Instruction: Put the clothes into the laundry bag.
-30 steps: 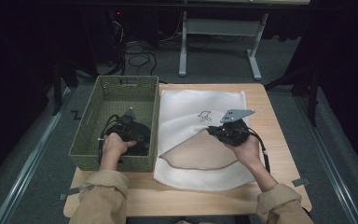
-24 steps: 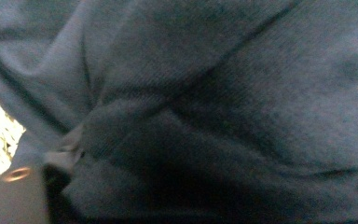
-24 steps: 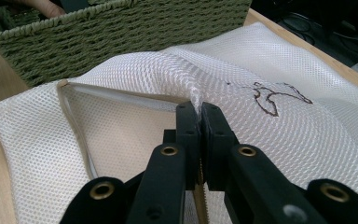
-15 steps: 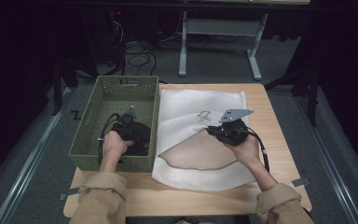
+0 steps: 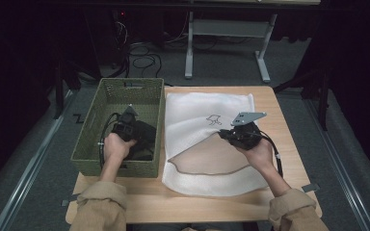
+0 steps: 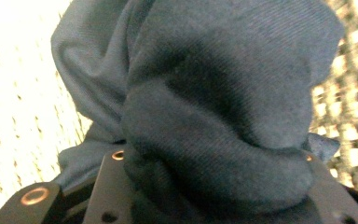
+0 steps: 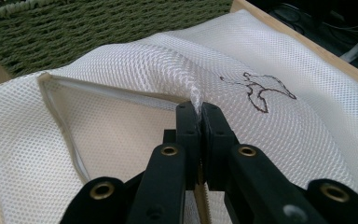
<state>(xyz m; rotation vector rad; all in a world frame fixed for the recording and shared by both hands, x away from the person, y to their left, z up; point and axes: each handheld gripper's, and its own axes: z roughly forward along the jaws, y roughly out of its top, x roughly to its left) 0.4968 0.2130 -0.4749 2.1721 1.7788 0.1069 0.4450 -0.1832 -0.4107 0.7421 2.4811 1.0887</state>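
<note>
A white mesh bag with a small drawn figure lies flat on the wooden table. My right gripper is shut on the upper layer at the bag's mouth and holds it a little raised; in the right gripper view the jaws pinch a fold of mesh bag. Inside the green woven basket, my left gripper is shut on a dark cloth. The left gripper view has the bunched dark cloth between its jaws, with basket weave behind.
The basket stands at the table's left, touching the bag's left edge, and its green side rises just beyond the bag's mouth. Table legs and cables lie on the floor behind. Bare wood runs along the front edge.
</note>
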